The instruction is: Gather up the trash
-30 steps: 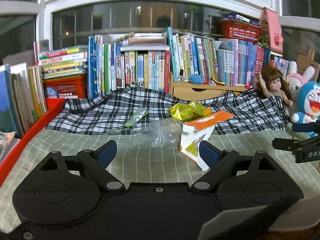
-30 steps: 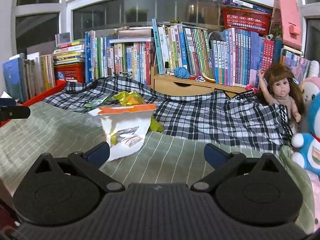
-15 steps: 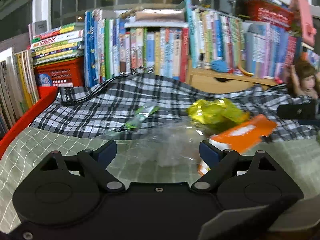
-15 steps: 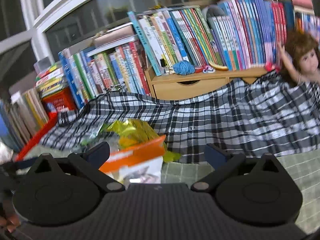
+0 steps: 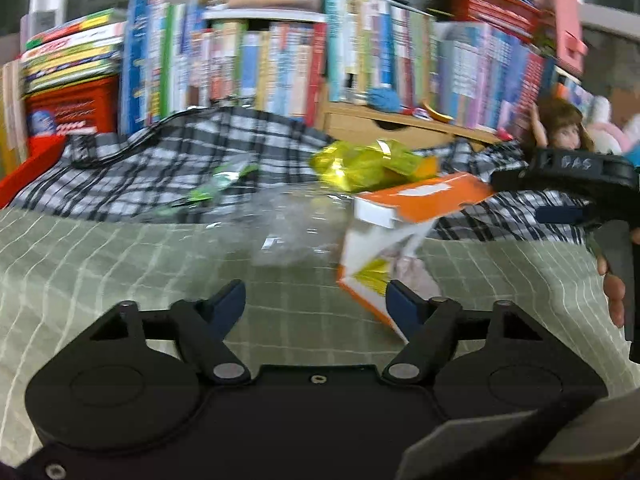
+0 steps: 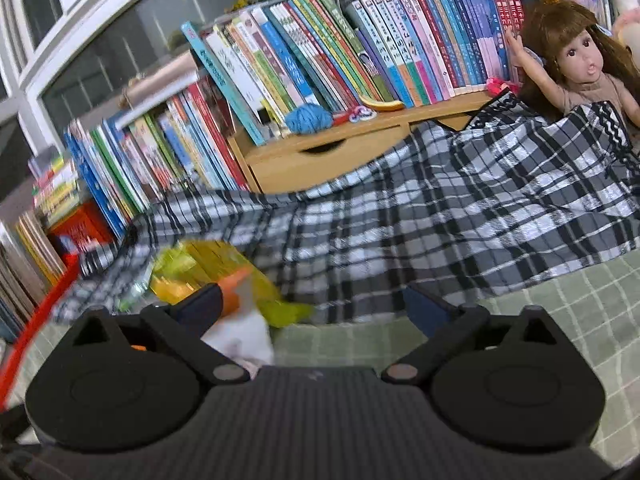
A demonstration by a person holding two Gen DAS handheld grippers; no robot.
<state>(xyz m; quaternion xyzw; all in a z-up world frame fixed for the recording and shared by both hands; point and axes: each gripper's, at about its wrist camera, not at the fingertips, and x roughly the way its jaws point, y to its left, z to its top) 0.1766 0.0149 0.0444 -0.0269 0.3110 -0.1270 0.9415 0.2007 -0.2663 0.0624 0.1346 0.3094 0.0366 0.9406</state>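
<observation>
An orange and white carton (image 5: 400, 232) stands tilted on the green checked sheet (image 5: 120, 264), just beyond the right finger of my left gripper (image 5: 316, 306), which is open and holds nothing. A crumpled clear plastic bag (image 5: 292, 232) lies to the carton's left. A yellow foil wrapper (image 5: 368, 164) and a small green wrapper (image 5: 224, 184) rest on the plaid cloth (image 5: 168, 160) behind. My right gripper (image 6: 314, 306) is open; the carton (image 6: 244, 320) sits blurred at its left finger, with the yellow foil wrapper (image 6: 208, 260) just beyond.
Rows of books (image 6: 320, 60) and a wooden drawer box (image 6: 320, 156) line the back. A doll (image 6: 580, 60) leans at the right. A red bin edge (image 5: 28, 168) borders the left. A hand (image 5: 612, 292) holds the right gripper's black body (image 5: 568, 170) at the right.
The right gripper has pushed forward and tilted, so the carton now sits at its left finger. The left view has shifted, with the carton nearer its right finger. Both grippers stay open.
</observation>
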